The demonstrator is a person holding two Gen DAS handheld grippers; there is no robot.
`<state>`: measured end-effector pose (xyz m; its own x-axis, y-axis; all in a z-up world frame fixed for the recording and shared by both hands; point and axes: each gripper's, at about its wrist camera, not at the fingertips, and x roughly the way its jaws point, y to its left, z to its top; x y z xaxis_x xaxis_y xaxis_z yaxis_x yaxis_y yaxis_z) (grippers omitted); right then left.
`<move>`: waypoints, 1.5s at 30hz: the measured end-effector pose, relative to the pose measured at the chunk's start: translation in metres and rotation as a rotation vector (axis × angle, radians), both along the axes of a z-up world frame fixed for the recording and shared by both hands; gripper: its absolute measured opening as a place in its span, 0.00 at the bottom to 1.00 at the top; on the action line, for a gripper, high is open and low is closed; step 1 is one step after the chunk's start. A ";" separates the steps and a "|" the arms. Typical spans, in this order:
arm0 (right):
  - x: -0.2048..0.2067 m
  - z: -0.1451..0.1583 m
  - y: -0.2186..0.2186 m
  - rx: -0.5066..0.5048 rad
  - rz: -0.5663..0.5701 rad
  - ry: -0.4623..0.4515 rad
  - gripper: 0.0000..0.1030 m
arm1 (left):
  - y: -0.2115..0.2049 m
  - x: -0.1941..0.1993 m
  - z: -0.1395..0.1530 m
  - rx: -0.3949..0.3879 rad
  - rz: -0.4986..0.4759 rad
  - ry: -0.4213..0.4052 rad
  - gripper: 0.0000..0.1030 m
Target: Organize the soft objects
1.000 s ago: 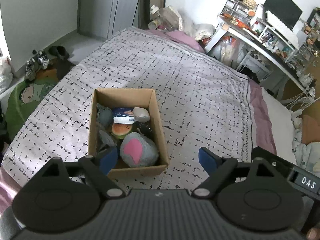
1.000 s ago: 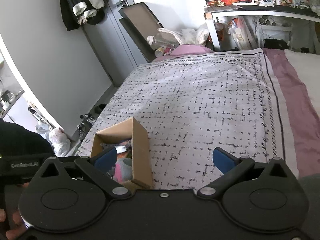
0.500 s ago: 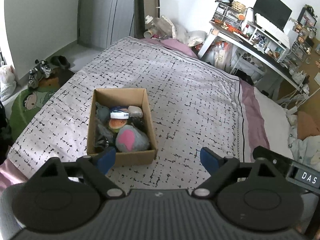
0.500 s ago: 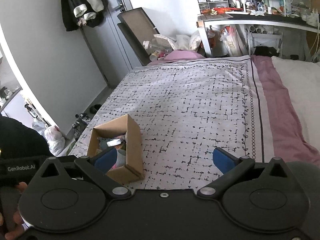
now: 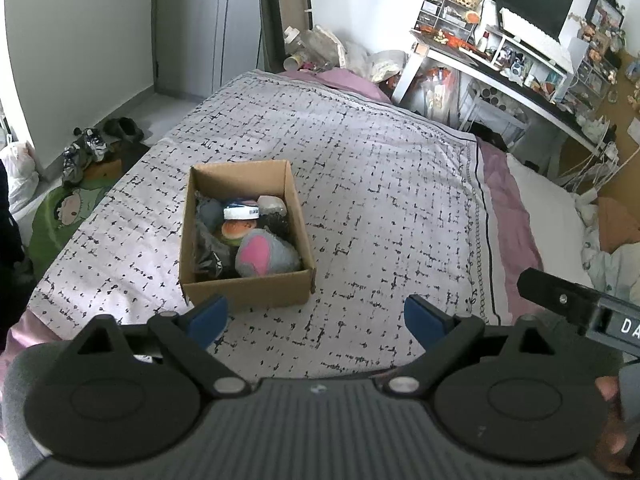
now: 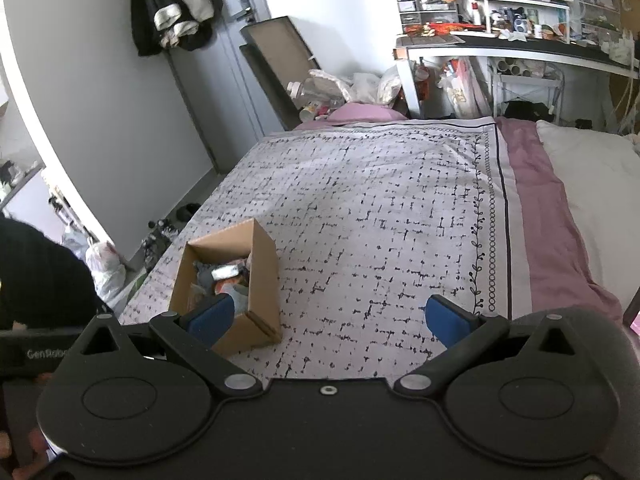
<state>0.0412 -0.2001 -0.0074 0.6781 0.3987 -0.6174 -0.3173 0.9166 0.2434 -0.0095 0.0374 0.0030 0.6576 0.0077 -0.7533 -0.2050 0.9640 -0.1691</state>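
Both grippers empty and wide open, short of the filled box

The cardboard box (image 5: 244, 236) sits on the patterned bedspread (image 5: 380, 200), just ahead of the left gripper (image 5: 316, 316) and a little to its left, its long axis running away from that gripper; the grey and pink plush (image 5: 266, 256) lies in the box's near end, with smaller soft items packed behind it. The left gripper's jaws have just been opening and stand spread with nothing between them. From the right gripper (image 6: 336, 318) the box (image 6: 228, 280) lies ahead and well off to the left, partly behind its left finger; its jaws also stand wide and hold nothing. The left hand looks the nearer one for any reach into the box, and no loose soft object shows on the spread
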 end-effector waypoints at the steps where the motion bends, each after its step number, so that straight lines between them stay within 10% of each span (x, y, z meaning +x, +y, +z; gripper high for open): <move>1: -0.001 0.000 0.001 -0.004 0.006 -0.003 1.00 | 0.000 -0.001 -0.001 0.001 0.004 0.002 0.91; 45: -0.009 -0.003 0.008 -0.079 -0.013 -0.001 1.00 | 0.006 -0.010 0.004 0.020 0.017 -0.024 0.91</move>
